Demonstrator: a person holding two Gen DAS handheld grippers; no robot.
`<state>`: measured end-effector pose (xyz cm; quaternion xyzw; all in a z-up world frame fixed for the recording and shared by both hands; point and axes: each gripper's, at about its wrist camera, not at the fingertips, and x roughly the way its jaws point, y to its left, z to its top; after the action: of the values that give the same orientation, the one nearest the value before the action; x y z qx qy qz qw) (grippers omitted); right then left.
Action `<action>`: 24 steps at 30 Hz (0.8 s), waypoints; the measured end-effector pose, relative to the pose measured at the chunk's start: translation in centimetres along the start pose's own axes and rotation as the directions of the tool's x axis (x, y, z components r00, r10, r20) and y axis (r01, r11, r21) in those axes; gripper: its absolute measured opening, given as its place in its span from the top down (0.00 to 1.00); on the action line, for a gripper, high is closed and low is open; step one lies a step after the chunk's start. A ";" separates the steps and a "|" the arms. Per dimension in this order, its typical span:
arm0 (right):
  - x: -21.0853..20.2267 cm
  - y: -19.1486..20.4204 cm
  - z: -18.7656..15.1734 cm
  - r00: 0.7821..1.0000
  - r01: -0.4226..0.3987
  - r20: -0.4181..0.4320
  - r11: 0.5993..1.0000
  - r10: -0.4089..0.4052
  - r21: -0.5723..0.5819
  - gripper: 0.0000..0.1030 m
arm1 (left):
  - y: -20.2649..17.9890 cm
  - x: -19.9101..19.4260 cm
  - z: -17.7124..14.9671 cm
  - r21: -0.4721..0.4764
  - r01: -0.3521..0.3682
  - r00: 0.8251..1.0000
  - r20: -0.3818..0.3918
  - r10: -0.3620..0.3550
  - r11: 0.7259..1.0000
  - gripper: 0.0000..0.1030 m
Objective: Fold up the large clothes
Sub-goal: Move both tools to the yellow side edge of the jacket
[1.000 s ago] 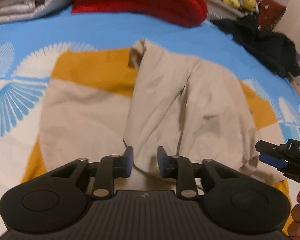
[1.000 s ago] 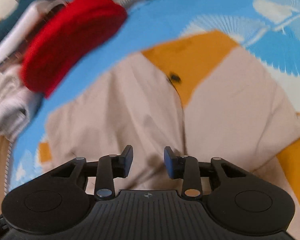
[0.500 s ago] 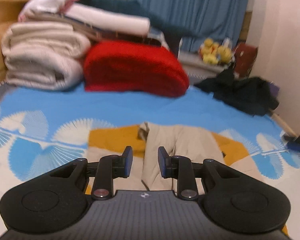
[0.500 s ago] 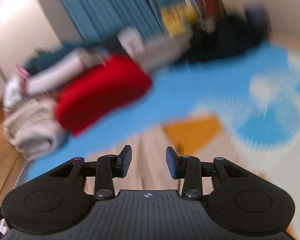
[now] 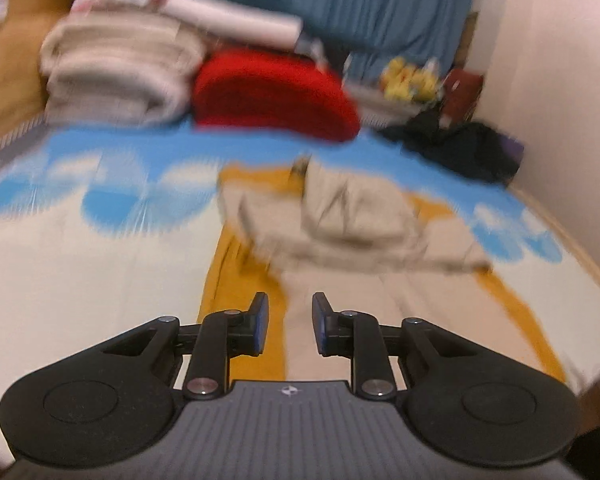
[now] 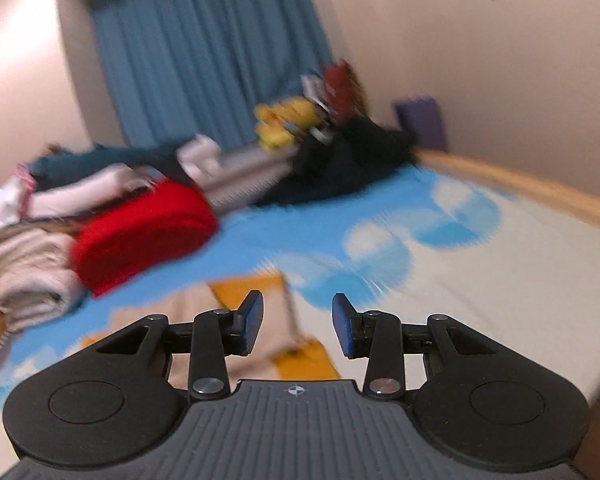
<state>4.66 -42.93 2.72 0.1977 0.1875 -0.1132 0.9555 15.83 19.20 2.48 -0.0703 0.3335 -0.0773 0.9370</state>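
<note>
A beige and orange garment (image 5: 352, 220) lies partly folded on the blue and white patterned bed (image 5: 100, 248). My left gripper (image 5: 287, 320) is open and empty, raised above the garment's near end. In the right wrist view only a corner of the garment (image 6: 204, 312) shows behind the fingers. My right gripper (image 6: 298, 322) is open and empty, held above the bed and pointing across the room. Both views are blurred by motion.
A red folded blanket (image 5: 272, 96) and a stack of cream blankets (image 5: 120, 68) sit at the head of the bed. A black garment (image 5: 456, 144) lies at the far right by the wall. Blue curtains (image 6: 204, 52) hang behind. Yellow soft toys (image 6: 284, 120) sit beyond.
Both grippers have lifted and pulled back from the garment; the views tilted up from the cloth to the room. The right jaws have opened a little wider.
</note>
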 end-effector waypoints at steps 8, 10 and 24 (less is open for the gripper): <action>5.8 -3.6 -6.5 0.935 0.060 -0.349 0.998 -0.057 -0.001 0.63 | 4.5 3.0 -3.9 -0.106 -0.092 0.967 -0.247 0.064 0.990 0.77; 7.1 -4.1 -7.6 0.904 0.078 -0.423 0.997 -0.063 0.019 0.63 | 5.9 4.5 -5.0 -0.141 -0.141 0.932 -0.354 0.083 0.980 0.77; 12.1 -5.4 -14.5 0.715 0.164 -0.675 0.982 -0.181 -0.090 0.59 | 9.3 7.4 -7.2 -0.224 -0.230 0.844 -0.531 0.079 0.947 0.70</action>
<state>9.50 -43.36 -16.35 0.1956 0.5428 -0.1195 0.8080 17.82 26.33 -9.33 -0.1510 0.5840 0.0312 0.7970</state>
